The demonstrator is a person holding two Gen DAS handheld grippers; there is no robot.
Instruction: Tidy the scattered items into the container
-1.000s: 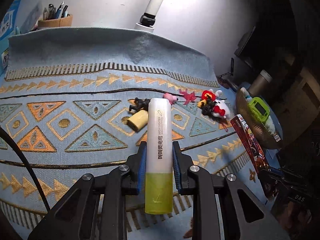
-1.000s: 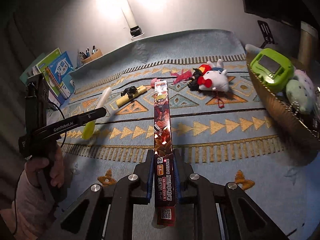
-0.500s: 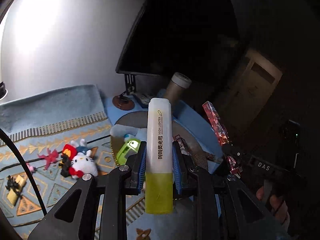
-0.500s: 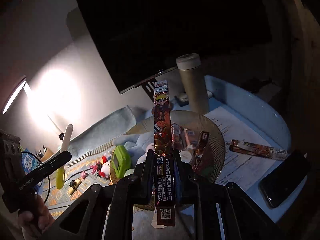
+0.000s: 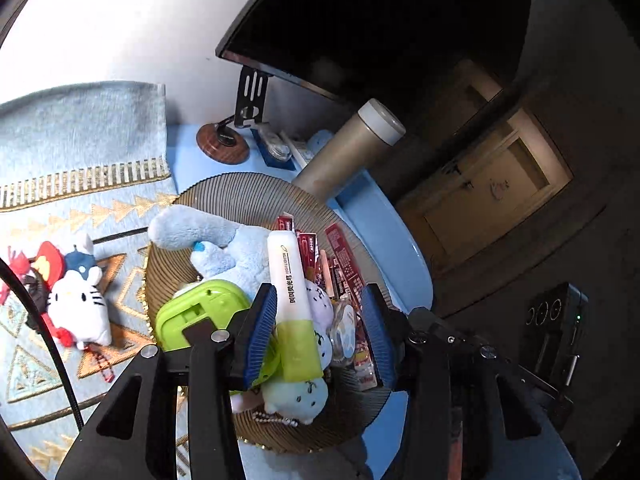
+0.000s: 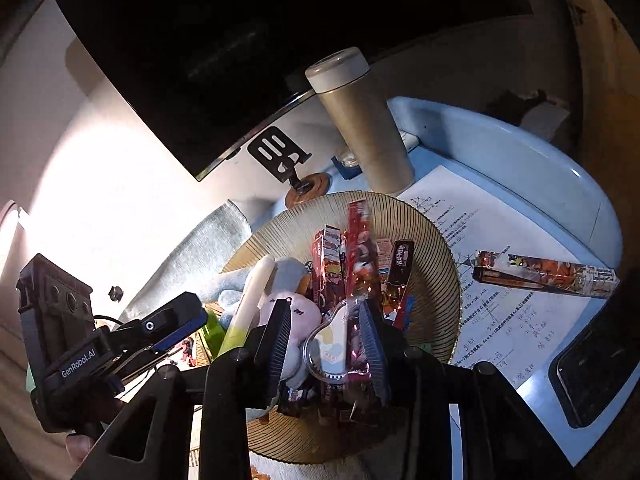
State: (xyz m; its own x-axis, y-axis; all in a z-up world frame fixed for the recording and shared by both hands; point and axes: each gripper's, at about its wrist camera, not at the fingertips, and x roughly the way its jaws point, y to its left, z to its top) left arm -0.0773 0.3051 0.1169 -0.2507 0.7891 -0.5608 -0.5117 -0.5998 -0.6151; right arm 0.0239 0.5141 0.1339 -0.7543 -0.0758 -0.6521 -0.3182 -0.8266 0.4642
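Highlighter (image 5: 294, 304): white barrel, lime-green cap; lies tilted between the left gripper (image 5: 318, 332) fingers, leaning against the left blue ribbed pad (image 5: 260, 332), clear of the right one. Jaws wide apart; half a second ago they were clamped on it.

Foil-wrapped pen pack (image 6: 360, 280): long, glossy red, printed; lies in the bowl between the right gripper (image 6: 326, 344) fingers, close along the right pad. Jaws spread wide; half a second ago they pinched it upright.

Bowl (image 5: 240, 200): round, shallow, finely ribbed, golden-brown. Contents: pale blue plush (image 5: 224, 248), green plastic case (image 5: 200, 312), small mint plush on a bead chain (image 5: 296, 396), more red packs.

Outside it: white cat plush (image 5: 78, 308) on the blue patterned woven mat (image 5: 80, 152); another printed pack (image 6: 544, 272) on a worksheet (image 6: 520, 320); beige cylindrical flask (image 6: 360, 120) standing behind.
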